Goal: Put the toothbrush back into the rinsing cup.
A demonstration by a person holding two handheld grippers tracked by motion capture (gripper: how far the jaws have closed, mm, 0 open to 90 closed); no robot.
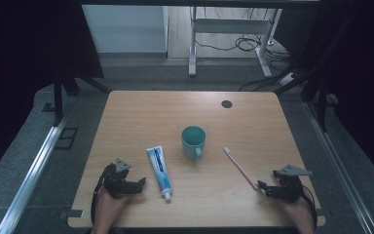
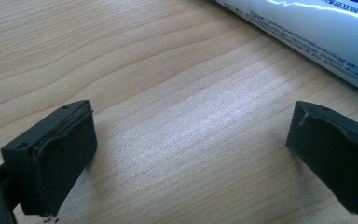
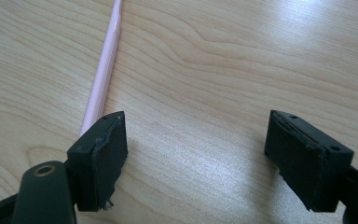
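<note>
2 grippers rest released on the table (image 1: 126,112), the left gripper (image 2: 189,154) spread just short of the toothpaste (image 2: 317,32), the right gripper (image 3: 196,154) beside the toothbrush (image 3: 103,70), so reaching seems underway; next, straddle and clamp.

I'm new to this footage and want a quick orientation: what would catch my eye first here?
The teal mug stands out mid-table, with a toothpaste tube lying to its left and a pink toothbrush to its right. At the near edge, the left tongs rest open beside the tube, and the right tongs sit open at the toothbrush's handle end.
</note>
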